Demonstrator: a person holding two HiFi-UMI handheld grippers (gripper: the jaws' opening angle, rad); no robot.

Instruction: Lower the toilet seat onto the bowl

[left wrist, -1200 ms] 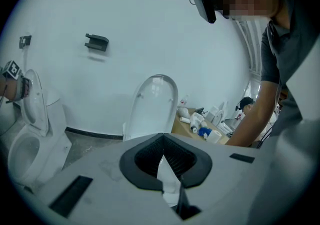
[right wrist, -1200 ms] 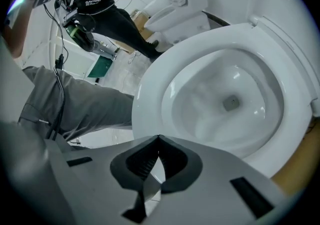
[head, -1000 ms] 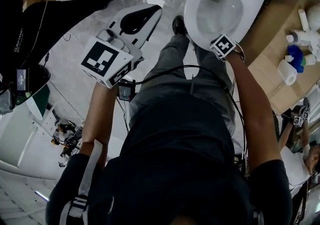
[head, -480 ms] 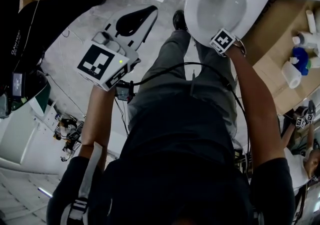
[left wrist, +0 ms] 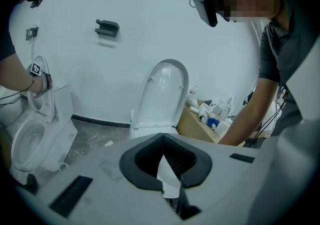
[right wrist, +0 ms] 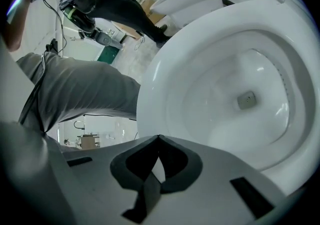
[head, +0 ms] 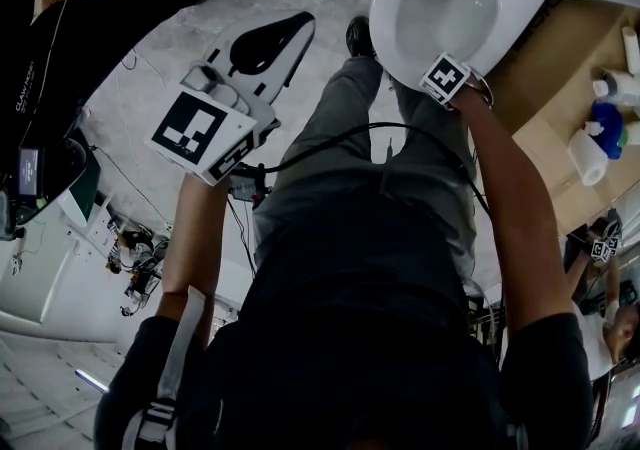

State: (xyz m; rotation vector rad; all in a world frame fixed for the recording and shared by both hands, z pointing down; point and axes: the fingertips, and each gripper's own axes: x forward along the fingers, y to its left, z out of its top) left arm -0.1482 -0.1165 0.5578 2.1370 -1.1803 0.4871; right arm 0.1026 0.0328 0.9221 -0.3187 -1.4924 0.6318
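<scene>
In the left gripper view a white toilet stands at the left, its seat (left wrist: 44, 94) raised steeply over the bowl (left wrist: 27, 141). My right hand with its marker cube is at the seat's top edge. In the right gripper view my right gripper (right wrist: 159, 138) is shut and points down into the bowl (right wrist: 240, 94), ringed by a broad white rim (right wrist: 155, 79). Whether its tips touch the seat is hidden. From the head view the right gripper (head: 440, 70) sits at the toilet's near rim (head: 390, 38). My left gripper (head: 303, 20) hangs shut and empty over the floor.
A second toilet (left wrist: 162, 94) with its lid up stands against the white wall. A wooden bench (head: 560, 108) with bottles (head: 598, 123) lies right of my toilet. A person in black (head: 60, 38) stands at the left. Another person's arm (left wrist: 250, 114) reaches in at the right.
Both hands have sunk a little. The right gripper has stayed at the toilet's near rim and the jaws of both look the same.
</scene>
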